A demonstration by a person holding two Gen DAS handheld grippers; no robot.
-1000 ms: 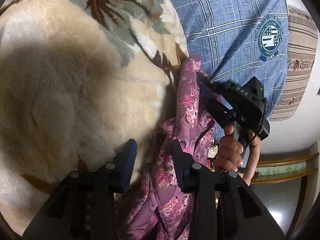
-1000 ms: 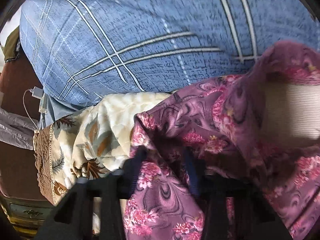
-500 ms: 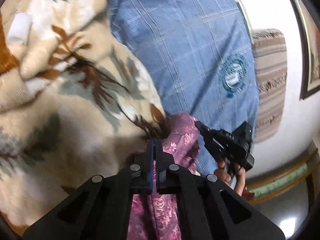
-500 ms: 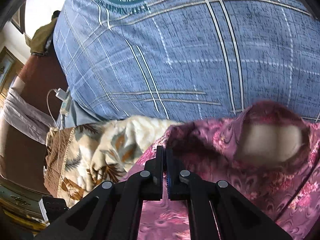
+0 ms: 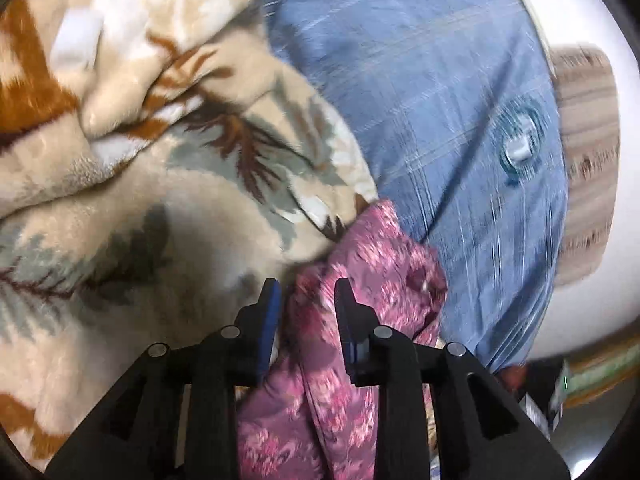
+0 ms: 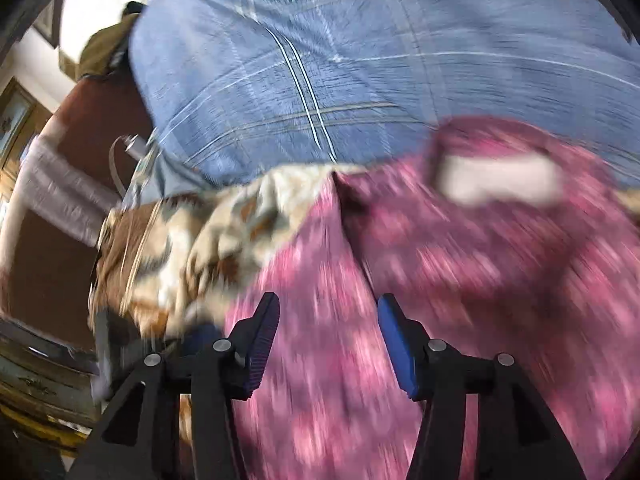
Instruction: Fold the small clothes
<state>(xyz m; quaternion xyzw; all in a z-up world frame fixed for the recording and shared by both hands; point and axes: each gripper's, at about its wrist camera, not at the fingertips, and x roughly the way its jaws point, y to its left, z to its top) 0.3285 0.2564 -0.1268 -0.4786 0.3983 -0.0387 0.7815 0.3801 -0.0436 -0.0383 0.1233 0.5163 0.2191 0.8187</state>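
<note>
Both grippers are angled down over the pink floral garment (image 5: 360, 264); the left gripper (image 5: 306, 300) and right gripper (image 6: 326, 320) are opening, nothing gripped.

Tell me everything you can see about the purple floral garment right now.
The purple floral garment is thin, soft-looking cloth printed with pink flowers on a plum ground, and it lies bunched and creased. It rests on the cream leaf-patterned fleece blanket and against the blue plaid pillow. In the right wrist view an opening in it shows a pale lining. Folds of it sit between the opening jaws of the left gripper and the right gripper, neither pressing on it. Motion blur hides finer detail.
</note>
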